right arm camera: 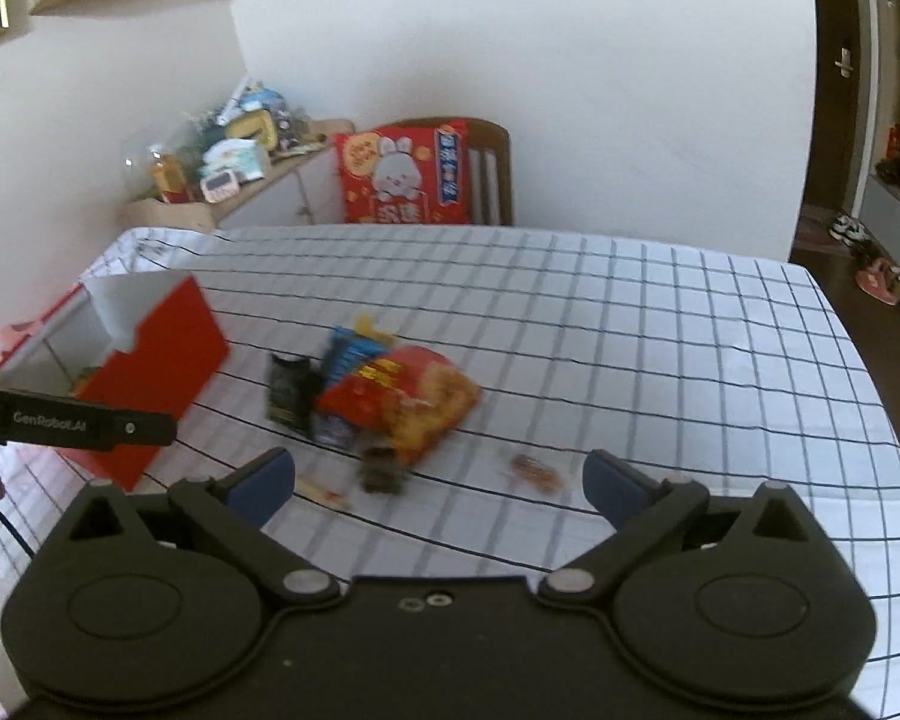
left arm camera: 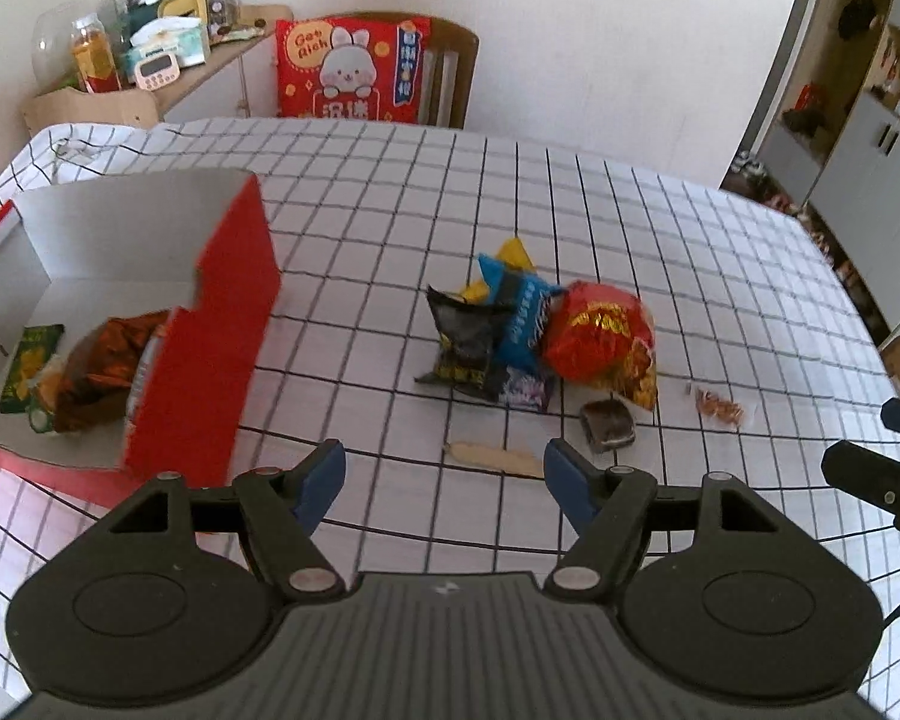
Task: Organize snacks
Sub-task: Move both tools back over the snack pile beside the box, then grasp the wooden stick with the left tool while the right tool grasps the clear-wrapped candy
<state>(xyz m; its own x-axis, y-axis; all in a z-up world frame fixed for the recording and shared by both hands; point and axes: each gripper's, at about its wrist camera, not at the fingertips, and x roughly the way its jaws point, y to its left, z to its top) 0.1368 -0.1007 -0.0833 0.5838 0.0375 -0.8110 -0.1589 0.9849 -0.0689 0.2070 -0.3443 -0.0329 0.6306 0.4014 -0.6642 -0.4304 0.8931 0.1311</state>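
A red box with a white inside stands open at the left of the checked table; a green packet and a brown bag lie in it. A pile of snacks lies mid-table: a red bag, a blue bag and a black bag. A small dark packet, a tan stick and a small clear packet lie nearer. My left gripper is open and empty above the table, short of the stick. My right gripper is open and empty, short of the pile.
The box shows at the left in the right wrist view. A chair with a red rabbit cushion stands behind the table. A cluttered wooden shelf is at the back left. Cabinets stand at the right.
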